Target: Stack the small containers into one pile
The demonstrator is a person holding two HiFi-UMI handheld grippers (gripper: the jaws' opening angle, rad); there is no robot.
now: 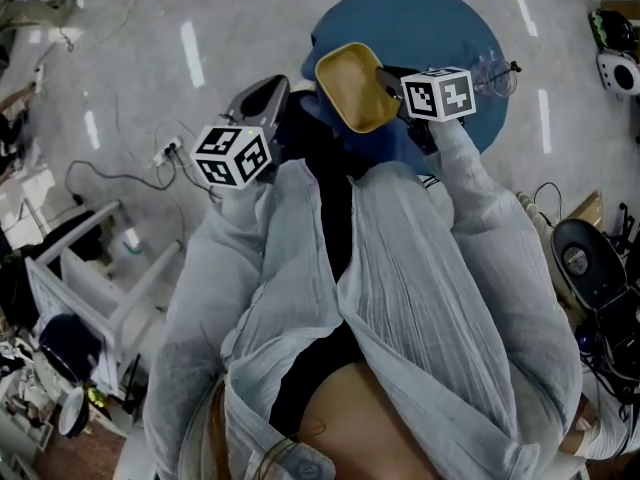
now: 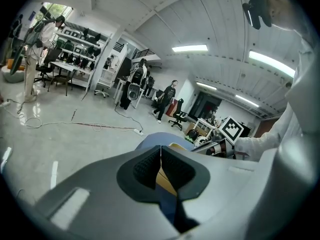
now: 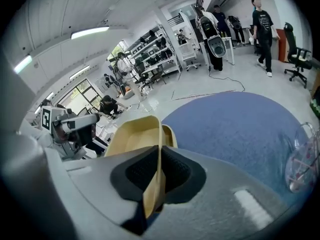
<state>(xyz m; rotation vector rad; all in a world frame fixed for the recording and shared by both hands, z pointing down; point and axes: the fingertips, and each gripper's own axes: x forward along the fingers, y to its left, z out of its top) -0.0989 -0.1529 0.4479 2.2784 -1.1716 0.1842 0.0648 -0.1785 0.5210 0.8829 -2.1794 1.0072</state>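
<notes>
A yellow container (image 1: pixel 355 86) hangs tilted above the near edge of the round blue table (image 1: pixel 430 13). My right gripper (image 1: pixel 388 80) is shut on its rim. In the right gripper view the pads (image 3: pixel 176 171) pinch the yellow container (image 3: pixel 137 139) by its thin wall, and my right gripper (image 3: pixel 159 171) holds it over the blue table (image 3: pixel 240 129). My left gripper (image 1: pixel 262 96) hovers left of the container with nothing in it. In the left gripper view my left gripper (image 2: pixel 161 164) is shut, and the yellow container (image 2: pixel 175 146) shows just beyond it. A clear container (image 1: pixel 495 73) stands on the table's right side.
The clear container (image 3: pixel 302 159) sits at the right edge of the right gripper view. Cables and a power strip (image 1: pixel 165 151) lie on the floor at the left, near a white frame (image 1: pixel 90 268). Dark equipment (image 1: pixel 590 258) stands at the right. People stand farther off in the room.
</notes>
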